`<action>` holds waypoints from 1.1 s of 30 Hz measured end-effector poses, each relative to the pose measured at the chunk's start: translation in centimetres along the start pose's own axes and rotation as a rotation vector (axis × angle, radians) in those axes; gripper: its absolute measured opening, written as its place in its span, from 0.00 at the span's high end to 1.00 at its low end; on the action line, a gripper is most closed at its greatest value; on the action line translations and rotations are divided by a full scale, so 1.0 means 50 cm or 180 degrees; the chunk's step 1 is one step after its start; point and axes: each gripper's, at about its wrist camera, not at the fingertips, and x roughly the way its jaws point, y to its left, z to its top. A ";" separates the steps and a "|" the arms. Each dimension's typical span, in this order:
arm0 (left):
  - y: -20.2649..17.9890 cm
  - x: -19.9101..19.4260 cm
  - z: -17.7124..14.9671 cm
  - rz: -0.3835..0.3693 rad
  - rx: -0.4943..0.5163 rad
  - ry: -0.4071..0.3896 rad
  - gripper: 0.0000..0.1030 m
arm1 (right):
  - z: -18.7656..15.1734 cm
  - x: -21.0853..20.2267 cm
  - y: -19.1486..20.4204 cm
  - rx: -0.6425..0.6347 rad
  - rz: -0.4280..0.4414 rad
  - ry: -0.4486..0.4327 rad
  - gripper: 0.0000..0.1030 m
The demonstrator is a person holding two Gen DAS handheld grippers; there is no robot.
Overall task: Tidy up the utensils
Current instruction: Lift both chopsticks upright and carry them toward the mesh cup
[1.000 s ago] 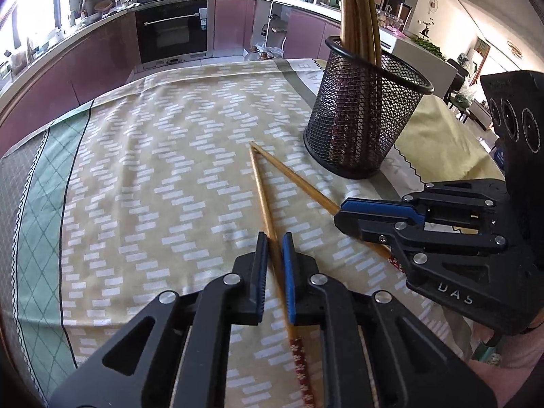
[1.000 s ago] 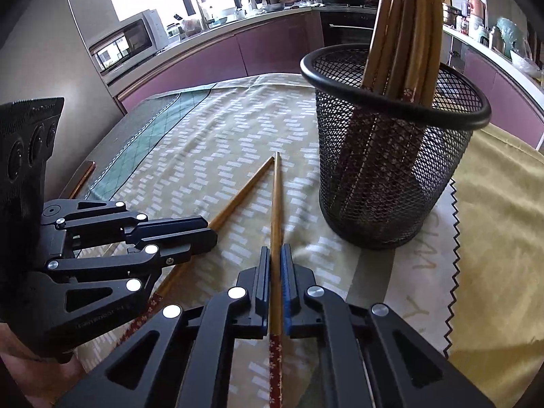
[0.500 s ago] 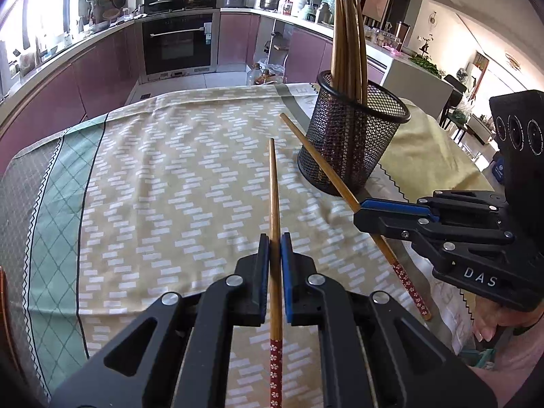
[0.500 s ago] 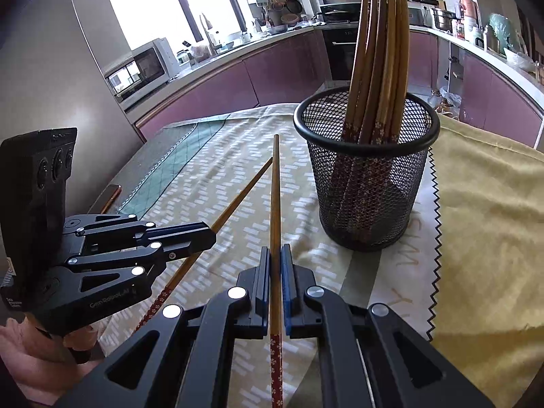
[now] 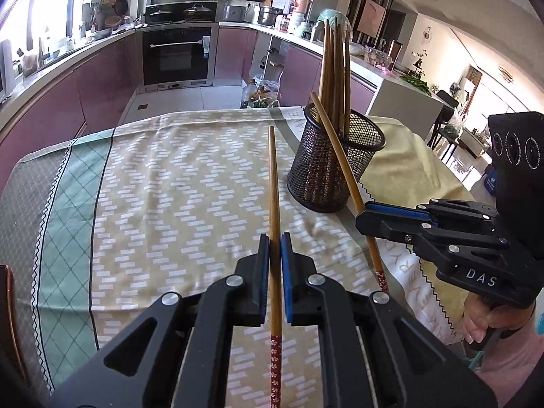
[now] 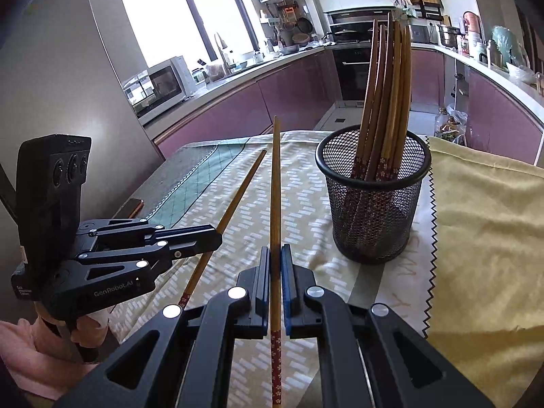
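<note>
The left gripper [image 5: 274, 248] was clenched on a chopstick [image 5: 274, 204], its blue pads pressed to the bamboo a little above the red patterned handle end, so that the plain tip stuck out ahead of the jaws and the handle trailed back beneath them. Beside it the right gripper [image 6: 275, 258] was clamped on a second chopstick [image 6: 275, 197] in just the same fashion, tip forward. Both sticks hung clear of the tablecloth [image 5: 153, 187], touching nothing but the pads that held them.

Further out, to the right of the pair, stood the black mesh holder [image 6: 372, 204], upright on the cloth near the seam with a yellow cloth [image 6: 482, 231]. A bundle of chopsticks [image 6: 384, 95] already stood in it, patterned ends down and tips leaning together above the rim. I could see no other loose utensil on the cloth in either view, though the near edge of the table was hidden behind the grippers.

So, by my reckoning, most of the sorting was behind them: the holder was nearly stocked and these two looked like the last. What was left was to bring each stick over the rim, turn it handle down, and let it drop in among the rest
</note>
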 end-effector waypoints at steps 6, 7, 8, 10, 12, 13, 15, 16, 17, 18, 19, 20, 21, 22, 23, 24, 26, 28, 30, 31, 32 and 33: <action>-0.006 -0.027 0.006 -0.0052 0.0004 -0.0101 0.93 | 0.008 -0.017 0.002 0.0007 0.0038 -0.0103 0.95; -0.007 -0.031 0.006 -0.0062 0.0006 -0.0119 0.93 | 0.010 -0.020 0.003 0.0001 0.0038 -0.0121 0.95; -0.008 -0.036 0.007 -0.0069 0.0007 -0.0137 0.93 | 0.012 -0.022 0.003 -0.0001 0.0042 -0.0137 0.95; -0.010 -0.045 0.009 -0.0091 0.0009 -0.0173 0.93 | 0.015 -0.025 0.007 -0.0008 0.0046 -0.0169 0.95; -0.013 -0.057 0.009 -0.0117 0.0008 -0.0218 0.93 | 0.019 -0.029 0.009 -0.0012 0.0056 -0.0199 0.95; -0.014 -0.062 0.010 -0.0128 0.0008 -0.0235 0.93 | 0.019 -0.031 0.008 -0.0015 0.0059 -0.0214 0.95; -0.015 -0.073 0.011 -0.0137 0.0009 -0.0273 0.93 | 0.022 -0.037 0.008 -0.0019 0.0064 -0.0247 0.95; -0.016 -0.077 0.013 -0.0148 0.0006 -0.0288 0.93 | 0.024 -0.039 0.009 -0.0024 0.0066 -0.0263 0.95; -0.017 -0.082 0.014 -0.0160 0.0004 -0.0306 0.93 | 0.027 -0.040 0.011 -0.0030 0.0065 -0.0278 0.95; -0.016 -0.085 0.016 -0.0166 0.0002 -0.0323 0.93 | 0.029 -0.043 0.012 -0.0037 0.0063 -0.0298 0.95; -0.016 -0.089 0.017 -0.0173 0.0000 -0.0337 0.93 | 0.029 -0.045 0.012 -0.0037 0.0065 -0.0313 0.95; -0.016 -0.093 0.018 -0.0182 -0.0003 -0.0352 0.93 | 0.031 -0.046 0.013 -0.0039 0.0067 -0.0325 0.95; -0.016 -0.096 0.019 -0.0187 -0.0005 -0.0367 0.93 | 0.034 -0.046 0.018 -0.0047 0.0062 -0.0339 0.95; -0.017 -0.097 0.021 -0.0190 -0.0007 -0.0379 0.93 | 0.036 -0.047 0.020 -0.0053 0.0061 -0.0354 0.95; -0.017 -0.100 0.022 -0.0198 -0.0006 -0.0388 0.93 | 0.038 -0.049 0.022 -0.0058 0.0065 -0.0363 0.95; -0.018 -0.102 0.023 -0.0205 -0.0011 -0.0396 0.93 | 0.040 -0.050 0.023 -0.0065 0.0064 -0.0376 0.95; -0.019 -0.107 0.025 -0.0214 -0.0016 -0.0414 0.93 | 0.037 -0.056 0.025 -0.0072 0.0066 -0.0402 0.95; -0.020 -0.111 0.027 -0.0224 -0.0025 -0.0433 0.93 | 0.038 -0.061 0.025 -0.0078 0.0063 -0.0426 0.95; -0.021 -0.115 0.031 -0.0233 -0.0028 -0.0450 0.93 | 0.040 -0.064 0.023 -0.0075 0.0076 -0.0442 0.95; -0.022 -0.117 0.033 -0.0232 -0.0032 -0.0461 0.93 | 0.040 -0.067 0.021 -0.0075 0.0077 -0.0450 0.95; -0.022 -0.119 0.035 -0.0238 -0.0034 -0.0470 0.93 | 0.041 -0.069 0.020 -0.0077 0.0074 -0.0460 0.95; -0.024 -0.121 0.036 -0.0245 -0.0035 -0.0480 0.93 | 0.043 -0.071 0.020 -0.0077 0.0077 -0.0468 0.95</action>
